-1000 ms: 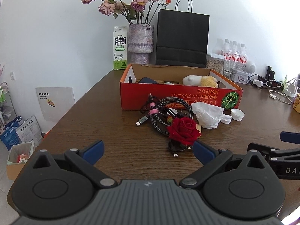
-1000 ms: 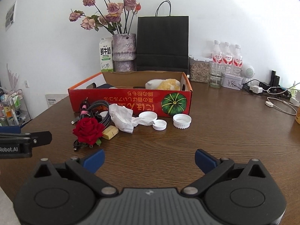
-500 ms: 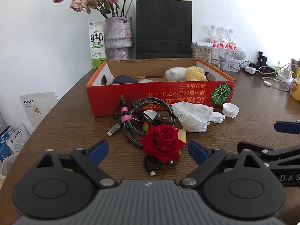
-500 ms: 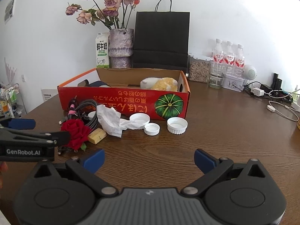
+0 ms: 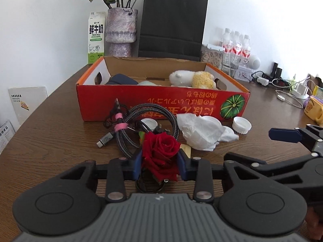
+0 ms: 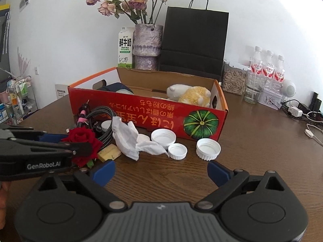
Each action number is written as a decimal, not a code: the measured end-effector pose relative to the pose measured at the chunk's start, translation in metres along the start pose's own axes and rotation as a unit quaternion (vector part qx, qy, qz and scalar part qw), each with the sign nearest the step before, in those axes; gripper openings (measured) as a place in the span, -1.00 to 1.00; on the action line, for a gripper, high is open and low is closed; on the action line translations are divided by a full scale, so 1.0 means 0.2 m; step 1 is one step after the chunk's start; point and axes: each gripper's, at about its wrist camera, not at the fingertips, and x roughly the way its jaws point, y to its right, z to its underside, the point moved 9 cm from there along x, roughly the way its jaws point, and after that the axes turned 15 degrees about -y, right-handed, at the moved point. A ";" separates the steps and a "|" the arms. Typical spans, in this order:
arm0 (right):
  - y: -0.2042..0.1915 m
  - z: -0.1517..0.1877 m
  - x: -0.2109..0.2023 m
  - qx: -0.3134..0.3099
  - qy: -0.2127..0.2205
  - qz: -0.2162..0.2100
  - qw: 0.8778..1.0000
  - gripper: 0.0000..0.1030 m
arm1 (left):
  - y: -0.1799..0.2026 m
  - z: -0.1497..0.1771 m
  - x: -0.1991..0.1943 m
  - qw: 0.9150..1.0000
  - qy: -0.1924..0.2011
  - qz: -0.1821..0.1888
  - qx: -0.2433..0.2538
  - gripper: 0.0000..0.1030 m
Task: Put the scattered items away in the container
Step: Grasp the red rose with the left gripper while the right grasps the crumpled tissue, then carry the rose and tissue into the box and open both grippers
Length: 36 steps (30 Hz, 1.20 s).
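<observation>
A red rose lies on the brown table in front of the red cardboard box. My left gripper is closing on it, with the rose between its blue pads, which touch it on both sides. The right wrist view shows that gripper around the rose. Behind lie a coiled braided cable, a crumpled white tissue, a yellow block and three white caps. My right gripper stands open and holds nothing, just short of the caps. A plush toy lies in the box.
Behind the box stand a milk carton, a vase of dried roses and a black paper bag. Water bottles, a jar and chargers with cords crowd the back right. A yellow pouch sits at the right edge.
My left gripper moved forward to the rose and its jaws came in from wide apart to the flower's sides. My right gripper moved nearer to the caps and stayed open.
</observation>
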 end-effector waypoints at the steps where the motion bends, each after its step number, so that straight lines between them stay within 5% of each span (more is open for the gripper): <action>1: -0.01 -0.02 0.00 -0.003 0.001 -0.003 1.000 0.90 | -0.01 -0.01 -0.01 1.000 0.002 -0.002 -0.004 -0.32; 7: -0.07 -0.12 0.08 -0.017 0.000 -0.018 1.000 0.77 | -0.10 -0.03 -0.05 1.000 0.016 -0.010 -0.024 -0.33; 13: -0.17 -0.11 0.16 -0.040 -0.027 -0.048 0.998 0.38 | -0.16 -0.03 -0.06 0.999 0.017 -0.017 -0.036 -0.33; 16: -0.19 -0.08 0.18 -0.042 -0.037 -0.068 0.996 -0.25 | -0.18 -0.02 -0.05 0.999 0.014 -0.018 -0.040 -0.33; 17: -0.19 -0.08 0.17 -0.034 -0.036 -0.082 0.995 -0.78 | -0.18 -0.01 -0.05 0.999 0.014 -0.018 -0.041 -0.33; 18: -0.18 -0.08 0.16 -0.027 -0.031 -0.085 0.996 -0.86 | -0.19 -0.01 -0.05 0.999 0.014 -0.017 -0.042 -0.33; 28: -0.07 -0.16 -0.03 0.006 0.035 -0.087 0.996 -0.87 | -0.18 -0.10 -0.15 0.998 0.051 -0.011 -0.039 -0.33; 36: 0.02 -0.42 -0.11 0.036 0.097 -0.066 0.992 -0.87 | -0.14 -0.39 -0.24 0.991 0.126 -0.014 -0.041 -0.33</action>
